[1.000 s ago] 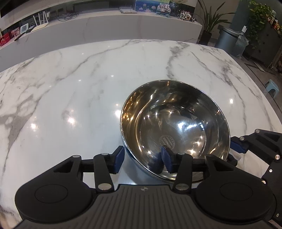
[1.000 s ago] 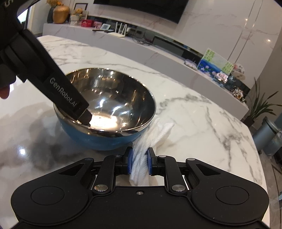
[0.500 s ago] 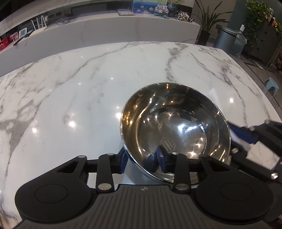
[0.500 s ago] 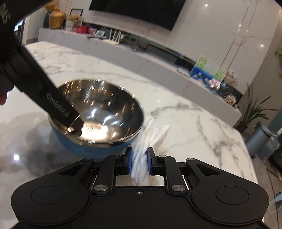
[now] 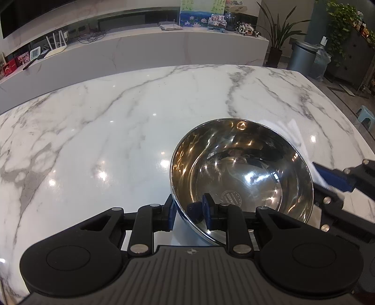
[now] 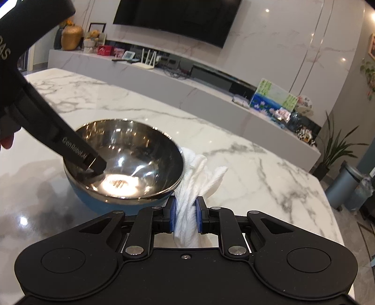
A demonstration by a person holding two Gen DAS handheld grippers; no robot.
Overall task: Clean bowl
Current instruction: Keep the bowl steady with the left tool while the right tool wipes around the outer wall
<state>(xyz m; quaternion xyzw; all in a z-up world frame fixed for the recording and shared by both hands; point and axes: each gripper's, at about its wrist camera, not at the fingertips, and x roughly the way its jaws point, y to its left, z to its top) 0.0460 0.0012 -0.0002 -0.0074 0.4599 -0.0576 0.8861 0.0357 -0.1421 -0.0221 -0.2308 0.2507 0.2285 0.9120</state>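
Left wrist view: stainless steel bowl (image 5: pixel 241 173), polished mirror interior with a round stamped mark at the bottom, stands on the marble table (image 5: pixel 105 131) toward the table's near right part. Right wrist view shows the same bowl (image 6: pixel 131 162) with a blue outer shell below the steel rim.

Left gripper (image 5: pixel 188 214): straddles the near rim of the bowl, one blue pad outside the wall, the other inside. Jaws have just been closing and now pinch the bowl wall between them. In the right wrist view its black body, lettered "GenRobot.AI", slants down from the upper left into the bowl; its tip (image 6: pixel 93 165) sits at the rim on the left side.

Right gripper (image 6: pixel 185 214): jaws drawn close together on a white paper towel (image 6: pixel 199 173), crumpled, its free end fanning upward just beside the bowl's right outer wall; whether it touches the bowl cannot be told. In the left wrist view this gripper (image 5: pixel 337 180) enters at the right edge, beside the bowl.

Table: white marble, grey veining, glossy with ceiling-light reflections.

Background: long white marble console (image 6: pixel 187 93) bearing a white router (image 6: pixel 146 63), a painted picture card (image 6: pixel 273 98) and small ornaments; wall-mounted television (image 6: pixel 178 18) above; gold vase (image 6: pixel 71 37) at far left; potted plant (image 5: pixel 277 35); grey pedal bin (image 5: pixel 301 58).
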